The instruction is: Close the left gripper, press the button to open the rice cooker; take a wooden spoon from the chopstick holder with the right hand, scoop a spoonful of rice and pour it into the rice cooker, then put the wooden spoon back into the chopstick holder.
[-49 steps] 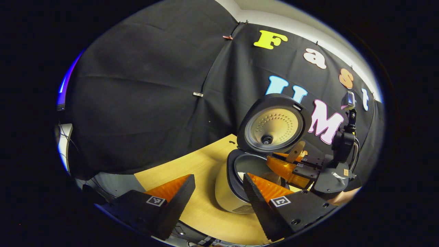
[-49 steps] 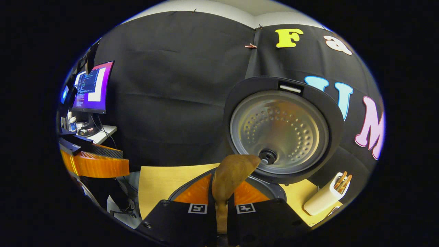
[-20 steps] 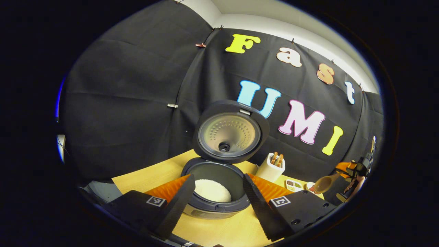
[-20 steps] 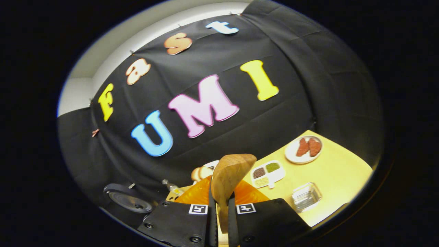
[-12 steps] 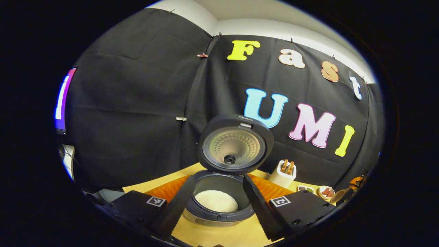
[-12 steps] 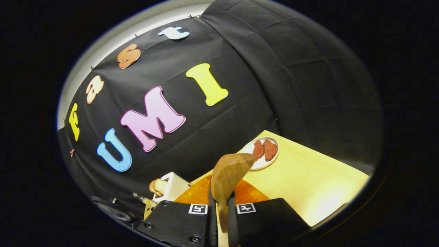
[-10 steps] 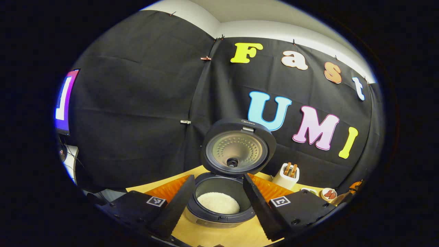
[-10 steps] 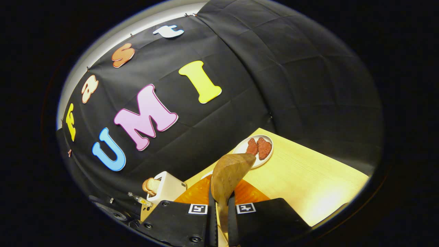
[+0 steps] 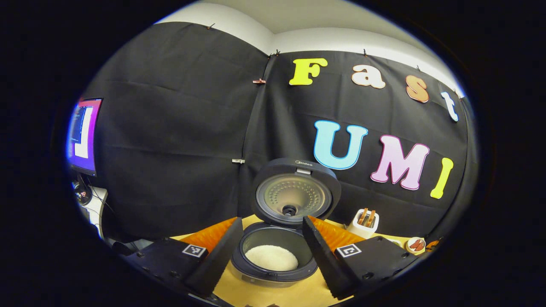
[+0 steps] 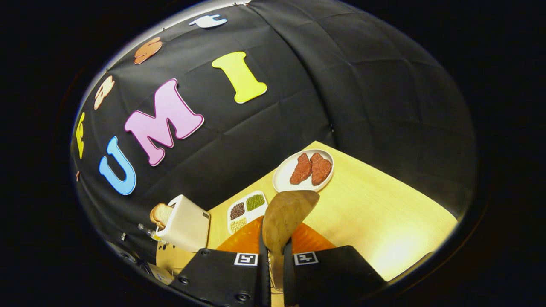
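Now the wooden spoon point(image 10: 283, 221), pinched by its handle in the right gripper point(image 10: 273, 260), has been carried away from the rice cooker point(image 9: 275, 256), so pouring is judged done and only its return to the chopstick holder point(image 9: 362, 224) remains. A mound of rice point(image 9: 271, 257) is seen in the open pot, just ahead of the spread left gripper point(image 9: 268, 251). Beyond the spoon, a plate point(image 10: 283, 177) with two red pieces and a divided tray point(image 10: 247, 211) of grains rest on the counter point(image 10: 384, 213)

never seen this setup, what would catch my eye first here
The open rice cooker in the left gripper view, lid up, white rice inside, between the left gripper's spread fingers. Then the wooden spoon clamped in the right gripper, above a table with a plate of meat.
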